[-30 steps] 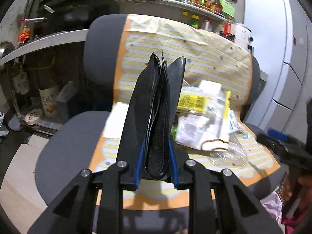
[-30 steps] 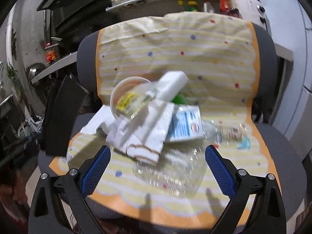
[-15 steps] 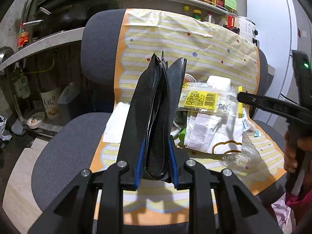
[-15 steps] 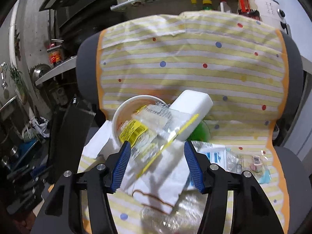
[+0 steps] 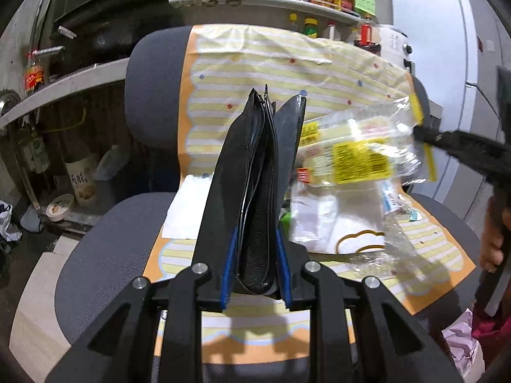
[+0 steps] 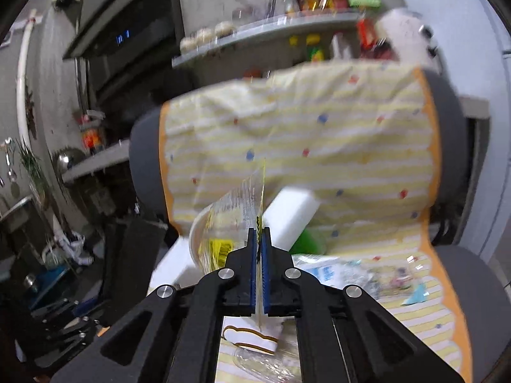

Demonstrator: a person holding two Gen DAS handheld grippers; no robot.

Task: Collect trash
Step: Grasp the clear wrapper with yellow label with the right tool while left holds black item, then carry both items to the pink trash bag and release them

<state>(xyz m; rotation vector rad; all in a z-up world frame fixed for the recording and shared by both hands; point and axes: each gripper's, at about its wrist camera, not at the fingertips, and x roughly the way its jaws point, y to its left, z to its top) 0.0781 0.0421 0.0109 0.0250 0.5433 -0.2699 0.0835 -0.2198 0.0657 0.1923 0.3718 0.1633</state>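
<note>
**Clear Wrapper Is Hanging Over the Chair**

The right gripper (image 6: 261,239) is pinching a clear wrapper (image 5: 357,150) with a yellow label by its edge. Its two blue pads are sitting almost together, with only the thin plastic between them. The wrapper is hanging in the air above the chair (image 5: 153,89) seat.

The left gripper (image 5: 255,261) is squeezing a folded black bag (image 5: 255,166). The bag is standing up tall in front of the chair.

A yellow striped cloth (image 6: 319,134) is covering the chair. More trash is lying on the cloth on the seat: a white paper bag (image 5: 345,223), a white block (image 6: 293,214), a paper cup (image 6: 198,233) and crinkly clear plastic (image 5: 392,239).
</note>
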